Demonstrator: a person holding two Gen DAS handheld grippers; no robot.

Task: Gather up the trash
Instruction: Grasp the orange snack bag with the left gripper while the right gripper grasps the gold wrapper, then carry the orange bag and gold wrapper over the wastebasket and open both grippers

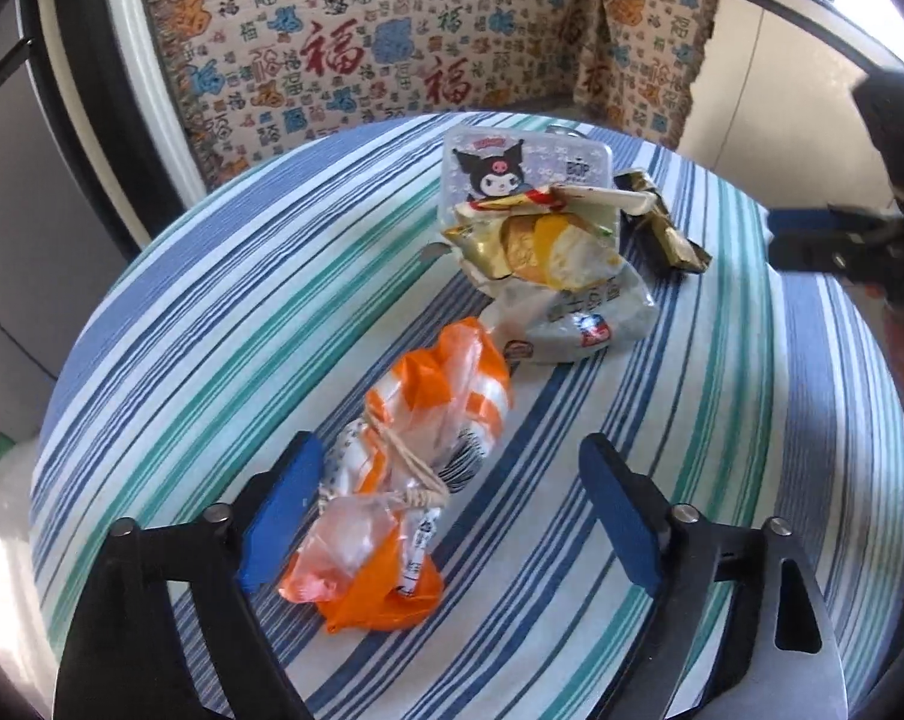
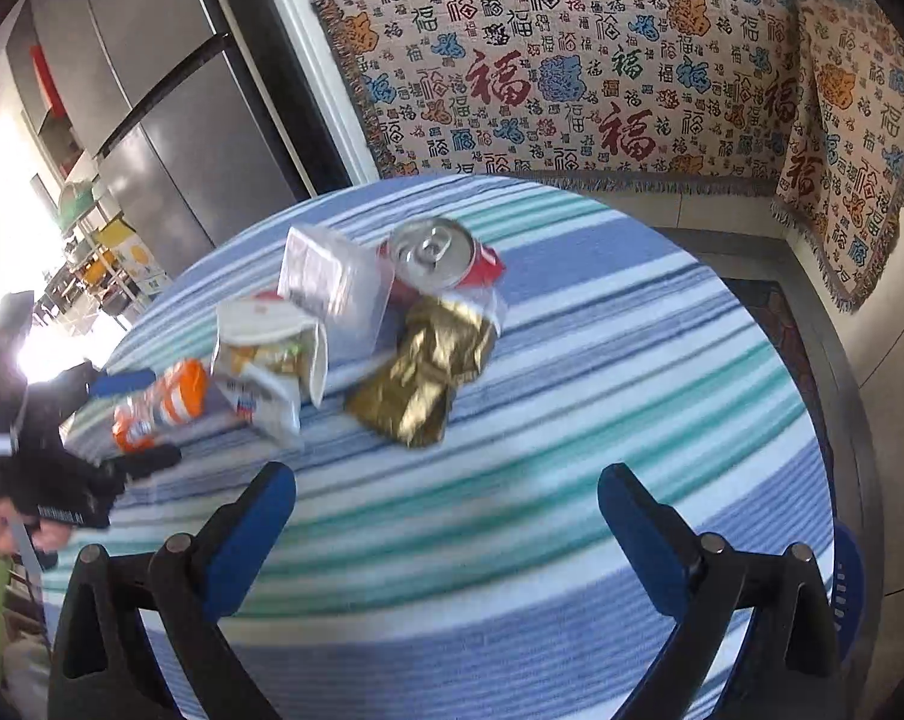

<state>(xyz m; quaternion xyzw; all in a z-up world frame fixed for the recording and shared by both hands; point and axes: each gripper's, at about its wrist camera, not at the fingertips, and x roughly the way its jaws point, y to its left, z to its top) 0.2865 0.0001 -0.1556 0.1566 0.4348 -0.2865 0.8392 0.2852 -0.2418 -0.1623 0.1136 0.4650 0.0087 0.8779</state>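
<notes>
**Both jaws apart over the striped table, nothing gripped**

My left gripper [image 1: 452, 516] has its jaws apart, the blue pads on either side of the crumpled orange-and-clear plastic bag tied with pale string [image 1: 404, 474]. The left pad [image 1: 281, 510] sits just beside the bag, perhaps brushing it; the right pad stands clear, so I am not clamping it. My right gripper [image 2: 446, 540] is also spread wide, with only bare striped cloth between its pads.

The trash lies in a loose cluster on the round table covered in a blue, teal and white striped cloth [image 1: 722, 420]. Beyond the orange bag lies a crumpled white plastic wrapper with printed labels [image 1: 578, 318], touching it. On top of that wrapper rests a torn paper cup with gold foil and yellow scraps [image 1: 548, 240], leaning against a clear plastic box with a cartoon character on its lid [image 1: 512, 171]. From my right-hand view, a crushed gold foil wrapper [image 2: 422, 384] lies nearest me, and a red aluminium can on its side [image 2: 437, 261] sits behind it, beside the clear box.
</notes>
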